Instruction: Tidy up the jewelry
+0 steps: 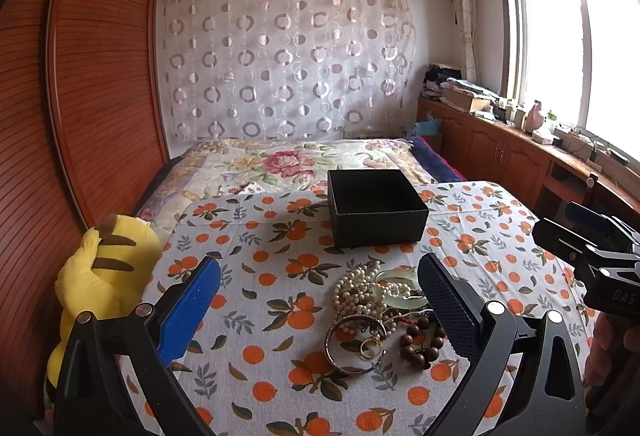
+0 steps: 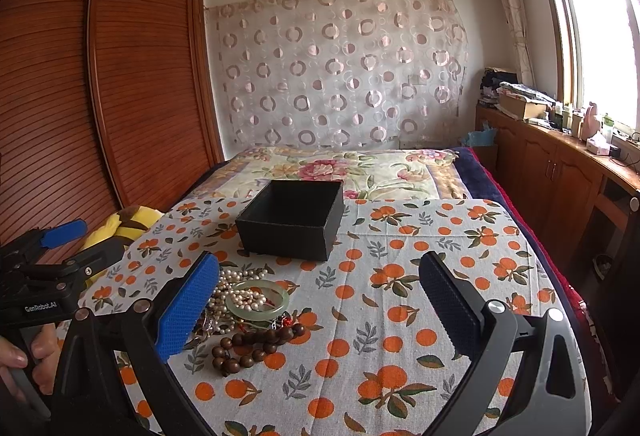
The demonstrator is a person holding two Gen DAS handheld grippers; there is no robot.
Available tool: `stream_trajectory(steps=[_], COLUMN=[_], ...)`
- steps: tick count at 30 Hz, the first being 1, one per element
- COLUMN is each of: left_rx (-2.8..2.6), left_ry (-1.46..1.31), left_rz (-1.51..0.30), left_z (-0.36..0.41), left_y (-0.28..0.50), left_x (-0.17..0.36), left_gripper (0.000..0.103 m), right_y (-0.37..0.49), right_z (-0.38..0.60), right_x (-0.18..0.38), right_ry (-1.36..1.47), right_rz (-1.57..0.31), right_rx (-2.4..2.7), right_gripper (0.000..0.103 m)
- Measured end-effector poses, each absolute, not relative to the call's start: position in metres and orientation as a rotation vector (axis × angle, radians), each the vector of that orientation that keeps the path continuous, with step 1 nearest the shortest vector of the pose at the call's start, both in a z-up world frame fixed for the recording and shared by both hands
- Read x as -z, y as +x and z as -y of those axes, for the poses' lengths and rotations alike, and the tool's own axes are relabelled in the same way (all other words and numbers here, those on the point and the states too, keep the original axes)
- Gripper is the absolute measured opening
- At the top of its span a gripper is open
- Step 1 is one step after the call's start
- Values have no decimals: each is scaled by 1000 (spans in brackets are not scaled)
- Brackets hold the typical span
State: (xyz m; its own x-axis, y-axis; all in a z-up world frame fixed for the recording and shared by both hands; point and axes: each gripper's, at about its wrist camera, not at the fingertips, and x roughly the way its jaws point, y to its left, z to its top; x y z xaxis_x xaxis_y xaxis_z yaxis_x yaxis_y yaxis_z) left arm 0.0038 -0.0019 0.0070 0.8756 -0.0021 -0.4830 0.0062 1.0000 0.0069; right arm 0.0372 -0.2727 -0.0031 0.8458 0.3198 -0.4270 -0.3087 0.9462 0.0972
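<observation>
"GenRobot.AI" on left tongs [image 2: 66, 244], "DAS" on right tongs [image 1: 560, 232]

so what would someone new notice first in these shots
Probably the tangled jewelry pile on the orange-print tablecloth: pearl strands, a pale green bangle and dark wooden beads. Just behind it sits an open black box, apparently empty. The left gripper and right gripper both hang open above the cloth, and a yellow plush toy sits at the table's left edge.
</observation>
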Motion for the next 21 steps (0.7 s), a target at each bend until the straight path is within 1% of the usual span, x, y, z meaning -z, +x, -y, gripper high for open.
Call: stream_trajectory(steps=[21], left_rx=[4], left_ry=[8], left_rz=[-499], left_z=[2], left_y=[1], left_x=[-7], left_gripper=[95], right_y=[38], right_z=[274], right_x=[3], right_ry=[26], right_rz=[-453], right_rx=[-333], right_gripper=[101])
